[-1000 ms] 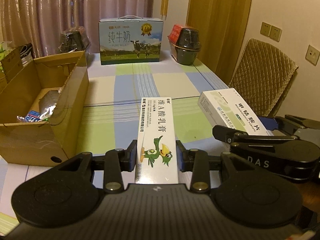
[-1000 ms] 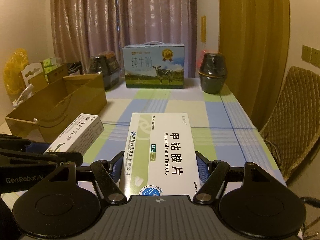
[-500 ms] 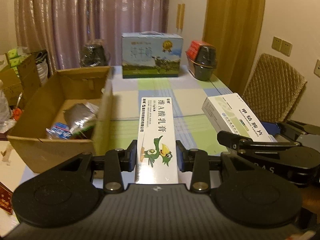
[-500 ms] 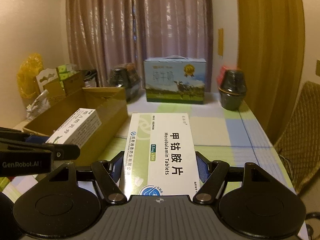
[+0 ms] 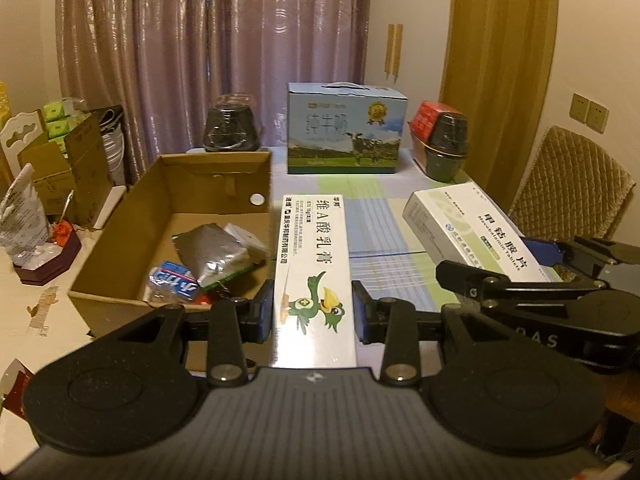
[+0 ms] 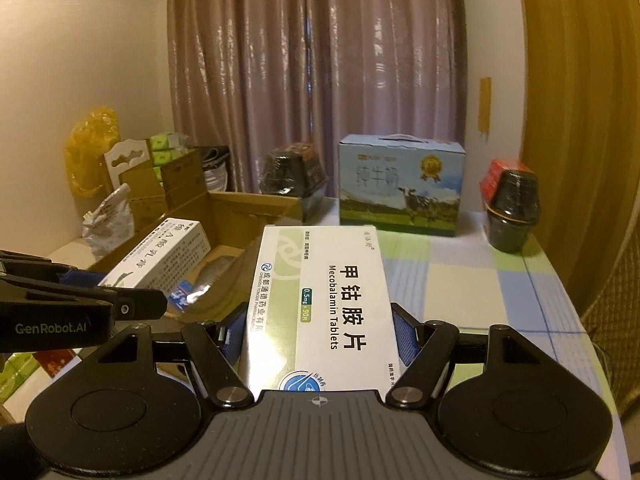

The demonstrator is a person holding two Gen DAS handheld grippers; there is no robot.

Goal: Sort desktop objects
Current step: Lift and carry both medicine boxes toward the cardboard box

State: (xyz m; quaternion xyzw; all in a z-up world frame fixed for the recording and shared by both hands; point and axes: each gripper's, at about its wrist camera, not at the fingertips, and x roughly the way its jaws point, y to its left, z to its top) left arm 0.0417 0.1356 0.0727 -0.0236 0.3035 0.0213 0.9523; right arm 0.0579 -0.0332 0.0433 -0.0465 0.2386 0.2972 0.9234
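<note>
My left gripper (image 5: 314,314) is shut on a long white ointment box (image 5: 313,256) with a green duck on it, held in the air just right of an open cardboard box (image 5: 120,240). My right gripper (image 6: 320,336) is shut on a wider white Mecobalamin tablets box (image 6: 320,300), also held above the table. The tablets box shows in the left wrist view (image 5: 472,232) at the right. The ointment box shows in the right wrist view (image 6: 160,256) at the left. The cardboard box holds a silver pouch (image 5: 216,252) and a blue packet (image 5: 174,282).
A checked tablecloth (image 5: 384,232) covers the table. At the back stand a milk carton case (image 5: 346,128) and two dark wrapped pots (image 5: 232,128) (image 5: 446,144). A quilted chair (image 5: 568,188) is at the right. Boxes and bags (image 5: 36,200) clutter the left.
Both grippers have risen and shifted left with their boxes. The cardboard box's inside has come more into view below the left gripper.
</note>
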